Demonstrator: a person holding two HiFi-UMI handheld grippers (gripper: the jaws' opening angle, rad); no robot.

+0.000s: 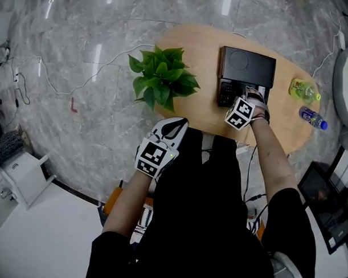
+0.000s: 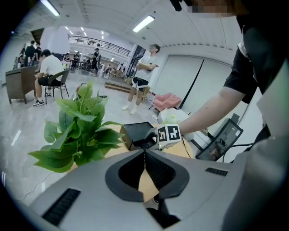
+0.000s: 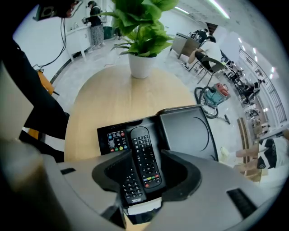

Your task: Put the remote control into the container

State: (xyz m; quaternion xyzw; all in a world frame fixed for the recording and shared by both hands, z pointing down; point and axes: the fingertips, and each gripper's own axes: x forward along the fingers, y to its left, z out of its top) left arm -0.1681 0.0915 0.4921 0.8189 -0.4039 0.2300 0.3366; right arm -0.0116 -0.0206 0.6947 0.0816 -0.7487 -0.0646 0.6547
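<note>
We are looking down on the oval table (image 1: pixel 202 109), where the black container (image 1: pixel 246 63) is sitting with bare wood lying open on its left as far as the potted plant (image 1: pixel 162 78). To the container's right a green bottle (image 1: pixel 304 91) and a blue bottle (image 1: pixel 313 118) are crowding the table's rim, and the table's near edge is running close by the container's front.

The remote control (image 3: pixel 141 142) is lying face up in the container's open compartment, overlapping a second remote (image 3: pixel 130 185). The right gripper (image 3: pixel 143 154) is hanging steeply nose-down over the container's front. Its jaws are standing released on either side of the remote control, askew to it. Our right forearm is reaching straight out across the near edge.

The left gripper (image 2: pixel 144 152), clenched on nothing, is hovering well back from the container, off the table, with the arm bent close to the body.
</note>
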